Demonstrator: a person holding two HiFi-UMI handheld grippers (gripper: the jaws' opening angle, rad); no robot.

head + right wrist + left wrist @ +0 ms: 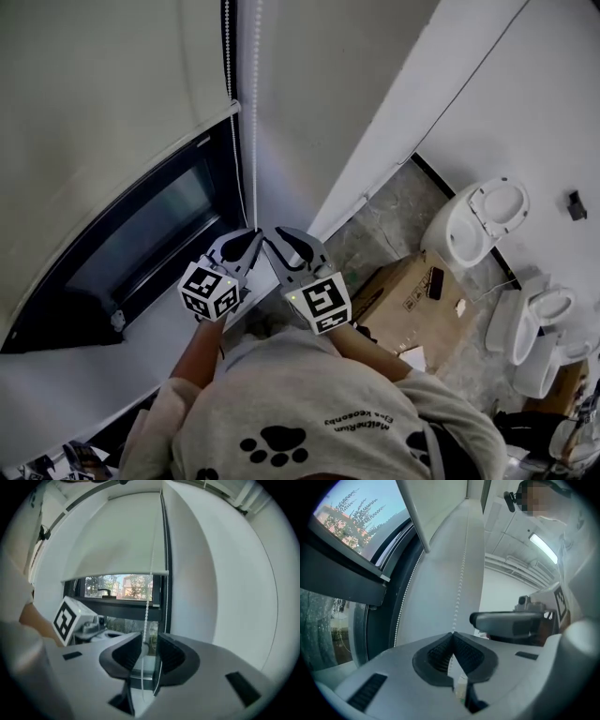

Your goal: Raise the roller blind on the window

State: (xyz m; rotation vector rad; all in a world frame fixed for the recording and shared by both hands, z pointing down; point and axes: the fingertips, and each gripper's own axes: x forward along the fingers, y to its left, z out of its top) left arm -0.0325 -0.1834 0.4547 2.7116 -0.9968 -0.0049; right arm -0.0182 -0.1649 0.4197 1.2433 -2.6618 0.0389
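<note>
Likely light, limp and slippery, the bead chain (146, 616) hangs by the roller blind's (117, 541) right edge at frame centre, pinched in the closed left gripper (453, 634), loose between the right gripper's (149, 641) wide-parted jaws; best clamped squarely across beads.

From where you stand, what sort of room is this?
Probably a bathroom being fitted out, or a storeroom for fittings: several toilets stand clustered along the white wall, beside a cardboard box. A window with a roller blind and bead chain is at the left.
</note>
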